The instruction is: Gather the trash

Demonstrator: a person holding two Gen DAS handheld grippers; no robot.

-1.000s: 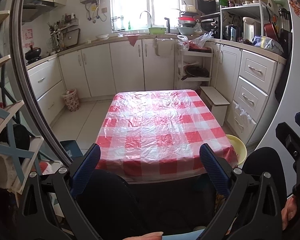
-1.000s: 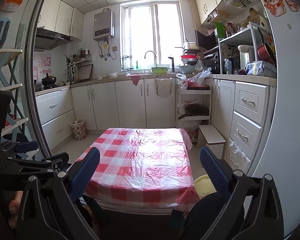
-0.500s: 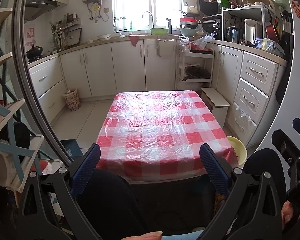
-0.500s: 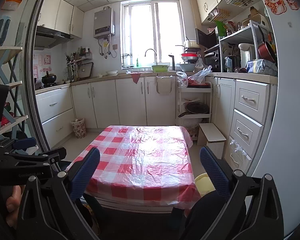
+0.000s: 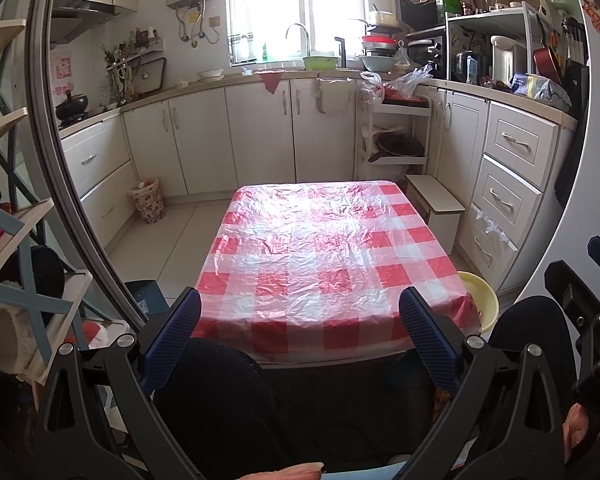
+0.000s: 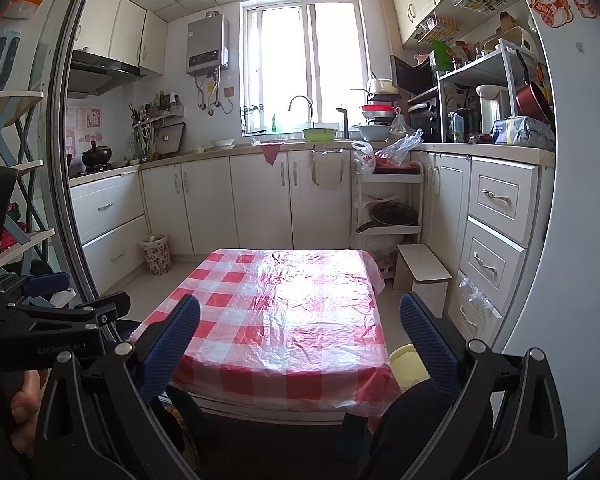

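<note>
Both wrist cams face table (image 5: 332, 256).

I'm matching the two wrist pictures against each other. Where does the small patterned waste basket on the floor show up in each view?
Left wrist view: the waste basket stands on the floor at left of centre, against the lower cabinets, left of the table.
Right wrist view: the waste basket is at lower left, by the same cabinets, beyond the table's far left corner.
Shared landmark: the sink tap under the window.

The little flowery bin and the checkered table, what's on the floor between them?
Nothing: in the left wrist view only bare pale floor tiles lie between the flowery bin and the checkered table.
</note>
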